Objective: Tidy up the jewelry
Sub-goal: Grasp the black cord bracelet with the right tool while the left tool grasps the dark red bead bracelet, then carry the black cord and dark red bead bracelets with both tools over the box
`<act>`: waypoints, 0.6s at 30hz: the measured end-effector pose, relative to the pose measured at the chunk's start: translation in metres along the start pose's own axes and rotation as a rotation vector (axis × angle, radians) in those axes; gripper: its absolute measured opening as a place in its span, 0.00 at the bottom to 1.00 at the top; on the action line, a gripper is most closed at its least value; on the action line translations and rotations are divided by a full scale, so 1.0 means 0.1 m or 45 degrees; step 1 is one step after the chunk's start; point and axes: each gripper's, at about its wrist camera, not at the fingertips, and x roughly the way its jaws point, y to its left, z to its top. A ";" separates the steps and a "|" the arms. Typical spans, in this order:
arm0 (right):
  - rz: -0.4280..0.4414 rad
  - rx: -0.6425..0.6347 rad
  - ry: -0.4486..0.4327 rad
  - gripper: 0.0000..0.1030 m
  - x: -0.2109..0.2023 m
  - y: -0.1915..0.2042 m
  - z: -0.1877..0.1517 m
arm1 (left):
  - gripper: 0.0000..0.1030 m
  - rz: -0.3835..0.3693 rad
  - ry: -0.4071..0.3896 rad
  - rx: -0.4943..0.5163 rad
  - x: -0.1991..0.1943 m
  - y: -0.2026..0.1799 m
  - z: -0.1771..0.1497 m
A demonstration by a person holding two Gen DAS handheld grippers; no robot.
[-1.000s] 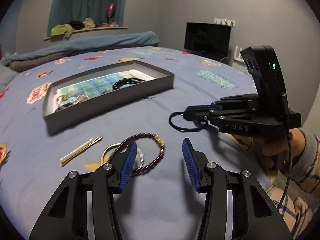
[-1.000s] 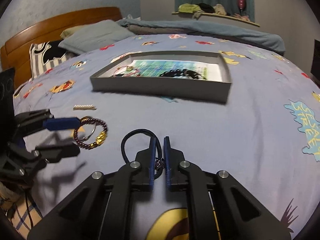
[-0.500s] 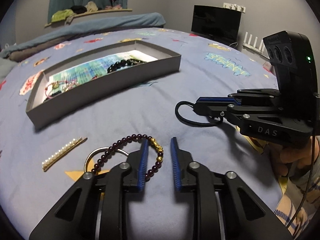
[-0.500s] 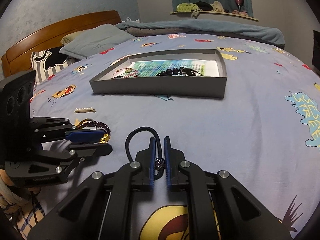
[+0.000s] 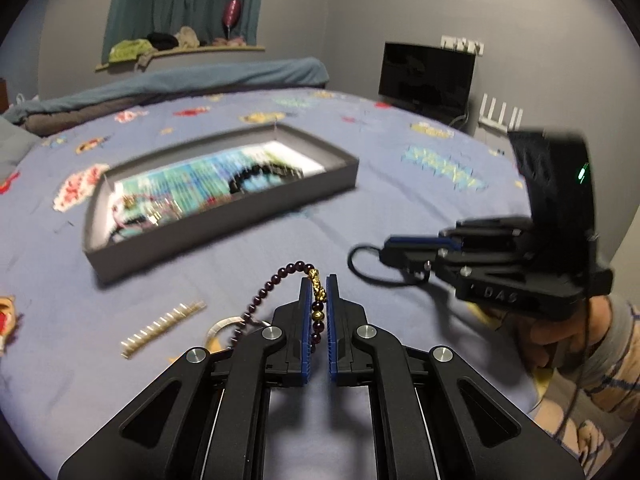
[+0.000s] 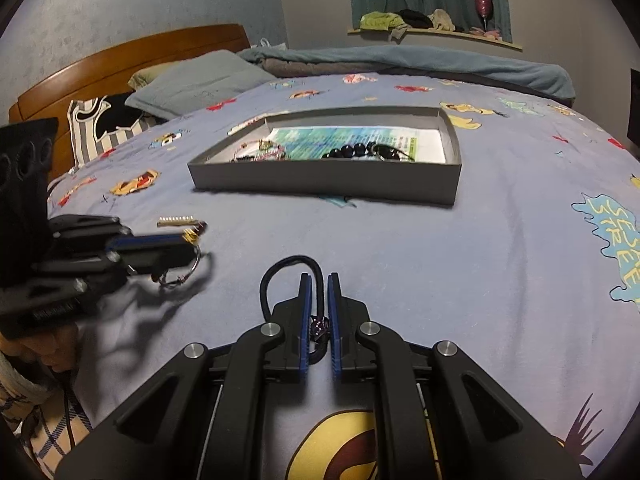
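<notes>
In the left wrist view, we see our left hand-held gripper (image 5: pixel 319 300) pinched narrowly on the purple bead bracelet (image 5: pixel 280 280), its gold beads sitting between the blue pads (image 5: pixel 306 320). The bracelet arcs up and to the left of the tips. Left of the gripper lie a pearl hair clip (image 5: pixel 162 330) and a metal ring (image 5: pixel 220 328) on the bed (image 5: pixel 120 380). Ahead and to the left sits the grey tray (image 5: pixel 224 236), blurred, with jewelry inside. To the right we see the right hand-held gripper (image 5: pixel 394 246) with a black cord loop (image 5: pixel 360 264) sticking out.

In the right wrist view, the right hand-held gripper (image 6: pixel 319 304) is closed narrowly on the black cord loop (image 6: pixel 280 276), which curls ahead and to the left. Here the tray (image 6: pixel 328 180) is sharp: black beads (image 6: pixel 352 150) and a pink piece (image 6: pixel 260 150) lie in it. Only this view shows the headboard (image 6: pixel 120 64) and pillows (image 6: pixel 196 84).
</notes>
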 end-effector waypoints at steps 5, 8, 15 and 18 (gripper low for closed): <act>0.018 0.015 -0.040 0.08 -0.07 0.00 0.11 | 0.07 0.016 -0.064 -0.047 -0.17 0.17 0.14; 0.026 0.004 -0.065 0.08 -0.10 0.03 0.24 | 0.07 0.033 -0.081 -0.071 -0.22 0.30 0.21; 0.020 -0.013 -0.105 0.08 -0.09 0.05 0.50 | 0.07 0.074 -0.090 -0.094 -0.24 0.58 0.36; 0.020 -0.016 -0.113 0.08 -0.05 0.05 0.59 | 0.07 0.085 -0.092 -0.108 -0.22 0.67 0.40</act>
